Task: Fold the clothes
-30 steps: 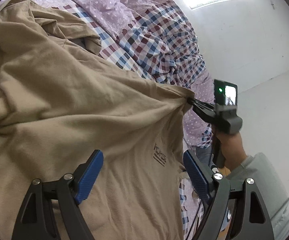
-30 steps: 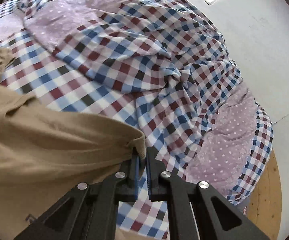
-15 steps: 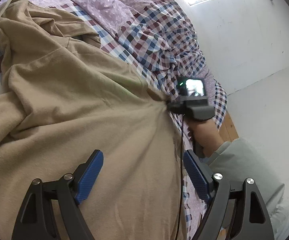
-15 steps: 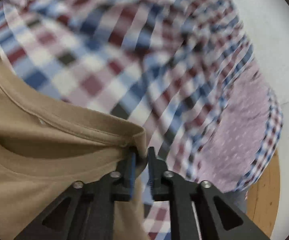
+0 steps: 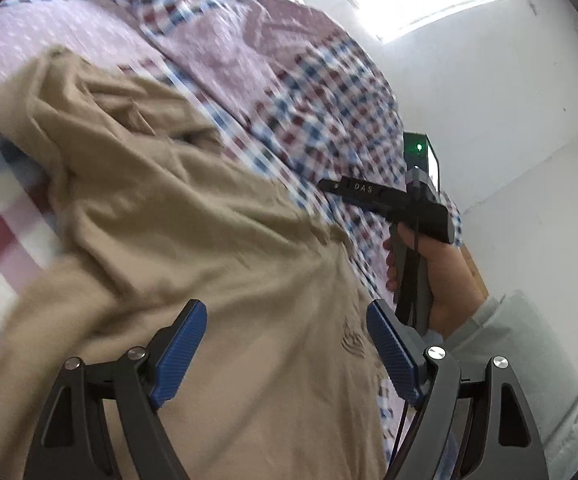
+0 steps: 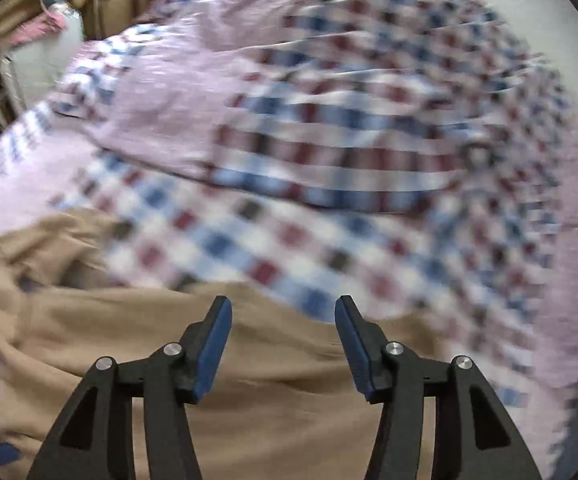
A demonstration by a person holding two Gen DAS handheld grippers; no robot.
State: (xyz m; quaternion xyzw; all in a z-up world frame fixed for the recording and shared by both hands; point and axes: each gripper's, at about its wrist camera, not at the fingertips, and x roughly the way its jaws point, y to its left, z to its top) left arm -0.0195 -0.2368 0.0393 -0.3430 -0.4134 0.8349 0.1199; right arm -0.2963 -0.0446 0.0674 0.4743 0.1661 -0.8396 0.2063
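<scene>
While lying rumpled on the bed (image 5: 217,12), tan T-shirt (image 5: 217,248) nowhere near folded: bunched folds at the far end, creases fanning across the middle, a small dark print (image 5: 353,338) facing up near the right-hand edge. No clean fold line, no squared edges anywhere in either view. Spread over a checked and dotted purple bedcover (image 6: 329,168), which is itself wrinkled beneath.

Left gripper (image 5: 287,354) poised low over the shirt, blue fingers (image 5: 181,354) wide apart, gripping nothing. Right gripper (image 6: 283,346) likewise spread open above the shirt's near edge (image 6: 249,360), cloth visible through the gap but none pinched. Seen from the left wrist, held up off the fabric in a hand (image 5: 441,280) with a pale sleeve (image 5: 529,344) behind.

Judged as early: at best still at the laying-out stage. Left to do, probably: flattening the bunched far end, smoothing the body, then taking fresh holds on edges or shoulders before any fold proper. Motion blur in both views, so fine detail of hem and collar impossible to make out.
</scene>
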